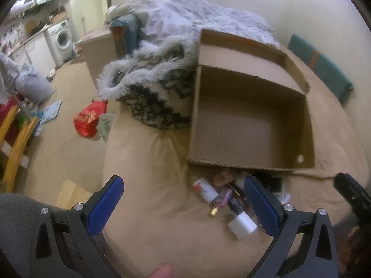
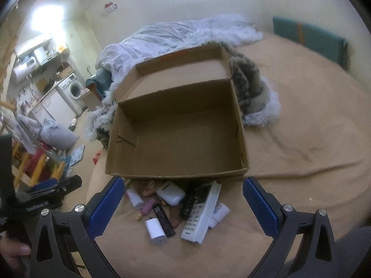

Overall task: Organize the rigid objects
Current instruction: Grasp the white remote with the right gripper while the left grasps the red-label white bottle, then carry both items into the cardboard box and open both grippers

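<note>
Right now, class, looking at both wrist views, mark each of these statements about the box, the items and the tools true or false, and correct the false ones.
1. The cardboard box holds several items. False: it is empty.
2. The white remote control lies on the bed outside the box. True.
3. The right tool is shut on the remote. False: it is open and holds nothing.
4. The left tool is open. True.
5. The small items sit heaped behind the box, by the fluffy blanket. False: they lie before its near wall.
</note>
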